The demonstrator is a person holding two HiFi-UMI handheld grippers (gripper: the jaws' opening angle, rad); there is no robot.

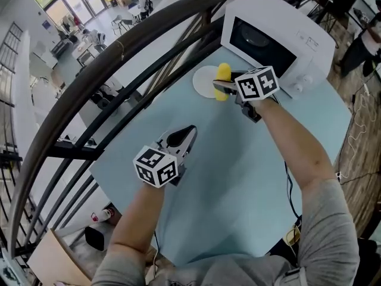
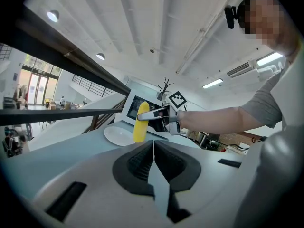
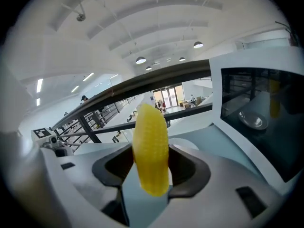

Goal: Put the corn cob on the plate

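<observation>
My right gripper (image 1: 221, 87) is shut on a yellow corn cob (image 1: 222, 81), held upright over the near edge of the white plate (image 1: 204, 79). In the right gripper view the corn cob (image 3: 151, 151) stands between the jaws of my right gripper (image 3: 151, 167), with the plate's rim (image 3: 183, 145) just behind it. The left gripper view shows the corn cob (image 2: 140, 123) hanging above the plate (image 2: 118, 136). My left gripper (image 1: 183, 137) is shut and empty, low over the light-blue table (image 1: 238, 177), well short of the plate; its jaws meet in the left gripper view (image 2: 153, 148).
A white microwave (image 1: 277, 37) stands right behind the plate at the table's far edge. A dark curved railing (image 1: 119, 58) runs along the table's left side. Cables (image 1: 357, 130) hang off the right edge.
</observation>
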